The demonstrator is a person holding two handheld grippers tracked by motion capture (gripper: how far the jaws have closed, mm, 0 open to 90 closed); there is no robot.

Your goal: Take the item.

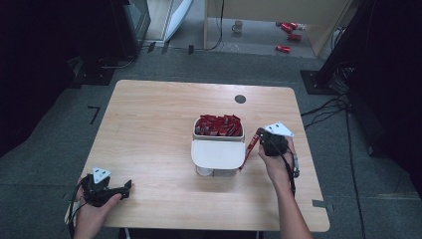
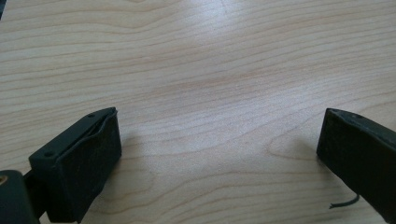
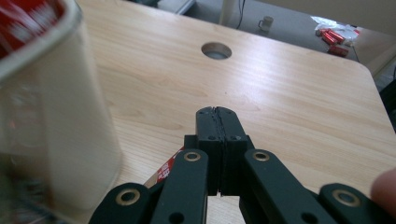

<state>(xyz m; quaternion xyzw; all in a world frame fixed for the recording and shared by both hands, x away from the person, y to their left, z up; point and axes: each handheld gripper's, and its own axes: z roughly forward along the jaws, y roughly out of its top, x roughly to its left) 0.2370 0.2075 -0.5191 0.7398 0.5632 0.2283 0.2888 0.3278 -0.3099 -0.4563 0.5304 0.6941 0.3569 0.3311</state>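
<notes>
A two-compartment container (image 1: 217, 149) stood on the table (image 1: 149, 129) just left of the right gripper (image 1: 260, 133), whose fingers (image 3: 217, 126) pinched a stick packet (image 1: 251, 147) hanging beside its wall. Packets (image 1: 218, 125) filled the far compartment. The left gripper (image 1: 127, 185) lay well apart, near the table's near-left corner.

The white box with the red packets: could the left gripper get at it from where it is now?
Probably yes. The left gripper rests at the near left corner with its jaws open, and bare table lies between it and the white box. The right gripper, shut on a red packet, stays beside the box's other side.
</notes>
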